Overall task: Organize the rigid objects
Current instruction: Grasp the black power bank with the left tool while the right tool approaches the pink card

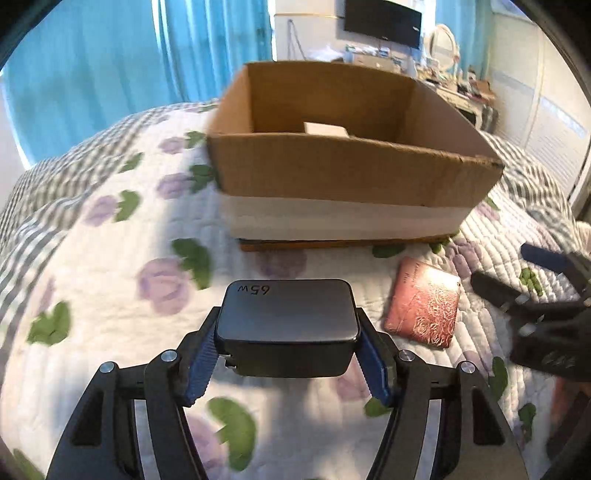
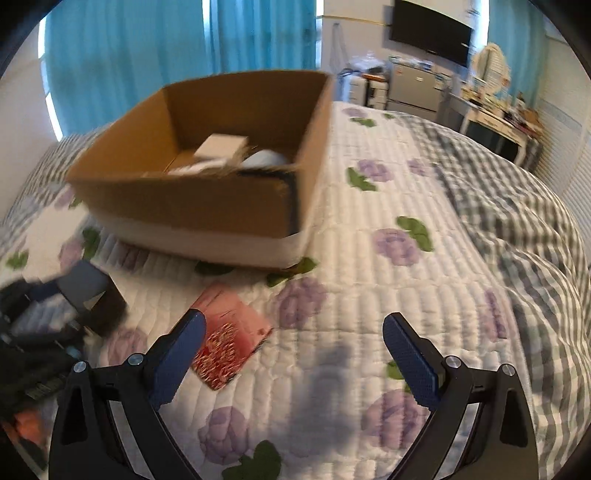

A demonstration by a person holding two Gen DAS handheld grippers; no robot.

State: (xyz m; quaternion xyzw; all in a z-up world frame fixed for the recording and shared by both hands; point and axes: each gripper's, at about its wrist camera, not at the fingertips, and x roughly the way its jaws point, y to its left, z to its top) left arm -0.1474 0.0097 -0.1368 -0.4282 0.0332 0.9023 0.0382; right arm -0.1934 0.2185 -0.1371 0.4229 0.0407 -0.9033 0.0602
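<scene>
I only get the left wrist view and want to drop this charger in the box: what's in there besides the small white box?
Observer: A pale rounded thing lies in the box near its front right corner, beside the white box.
Operator: Is the right gripper holding anything?
Observer: No, the right gripper has its jaws open and empty over the quilt.
Operator: And the red card?
Observer: The card lies flat, partly behind that gripper's left finger.

Probably a home bedroom: quilted floral bedspread (image 2: 369, 221), blue curtains (image 2: 129, 55), wall television (image 2: 430, 31).
</scene>
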